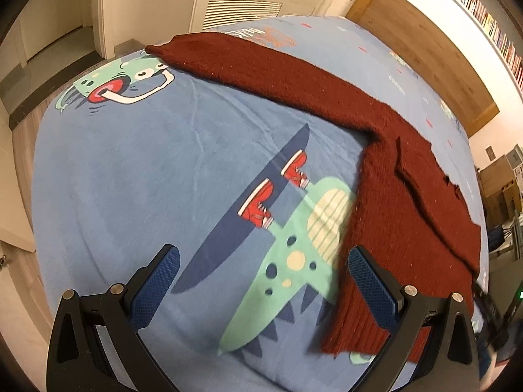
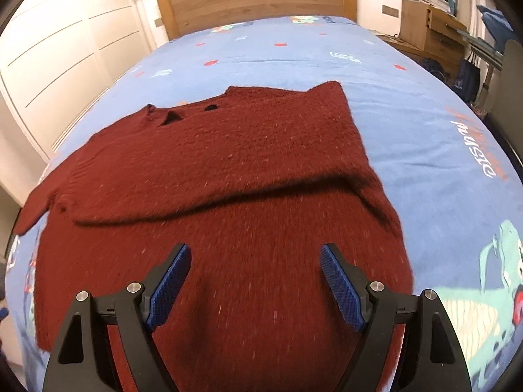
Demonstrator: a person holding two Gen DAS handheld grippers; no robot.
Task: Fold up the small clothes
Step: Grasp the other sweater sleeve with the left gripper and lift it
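Observation:
A dark red knitted sweater (image 2: 235, 170) lies flat on the blue cartoon-print bedspread (image 2: 425, 137). One sleeve is folded across its body, leaving a shadowed fold line. In the left wrist view the sweater (image 1: 392, 183) runs along the right side, with one long sleeve stretched toward the far left. My left gripper (image 1: 263, 261) is open and empty above the bedspread, its right finger over the sweater's ribbed hem. My right gripper (image 2: 255, 258) is open and empty, hovering over the sweater's lower body.
A wooden headboard (image 2: 258, 0) stands at the bed's far end. White wardrobe doors (image 2: 65, 58) are to the left. A wooden desk with boxes (image 2: 431, 26) stands at the right. Bookshelves (image 1: 474, 9) line the wall. The bed's near-left edge drops to wood floor (image 1: 23, 137).

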